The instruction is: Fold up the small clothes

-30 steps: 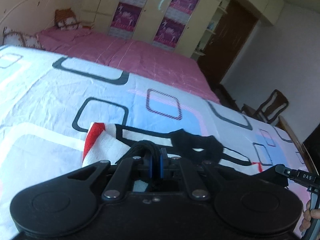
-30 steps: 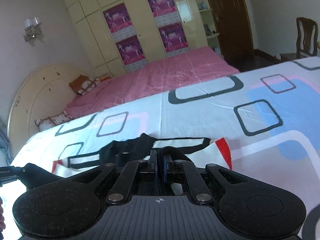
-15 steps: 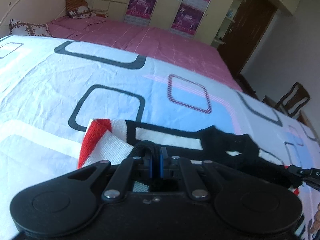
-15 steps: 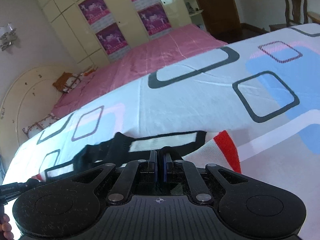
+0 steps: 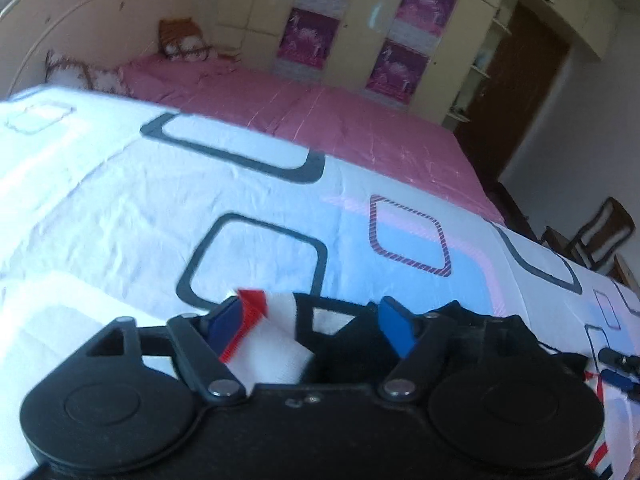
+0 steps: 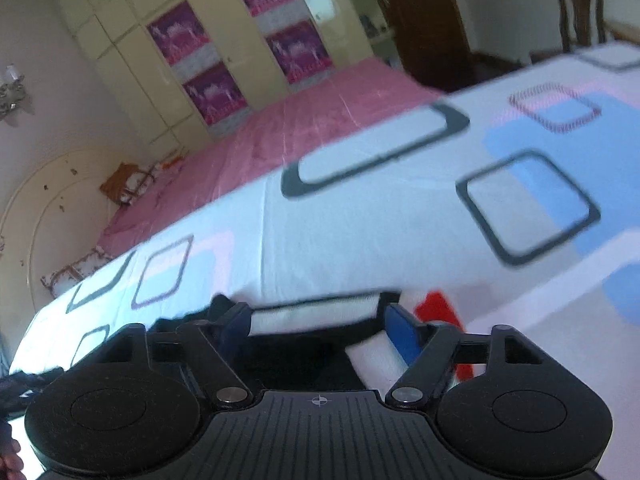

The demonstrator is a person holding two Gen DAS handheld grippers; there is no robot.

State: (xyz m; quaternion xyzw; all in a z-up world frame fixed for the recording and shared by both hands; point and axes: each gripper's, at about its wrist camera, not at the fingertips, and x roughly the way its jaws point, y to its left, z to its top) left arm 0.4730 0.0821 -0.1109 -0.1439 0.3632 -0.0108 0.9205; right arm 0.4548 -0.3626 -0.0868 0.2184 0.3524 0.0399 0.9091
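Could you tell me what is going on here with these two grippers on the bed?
A person is folding a small white, black and red garment on a patterned bedsheet. Both the left gripper and the right gripper are open over the garment, gripping nothing, each with a red-edged corner between its fingers.

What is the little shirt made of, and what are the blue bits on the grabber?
The little shirt looks like soft knitted fabric, matte, with a ribbed red cuff. The blue pads on the left gripper look like smooth rubber or plastic, though blur leaves that uncertain.
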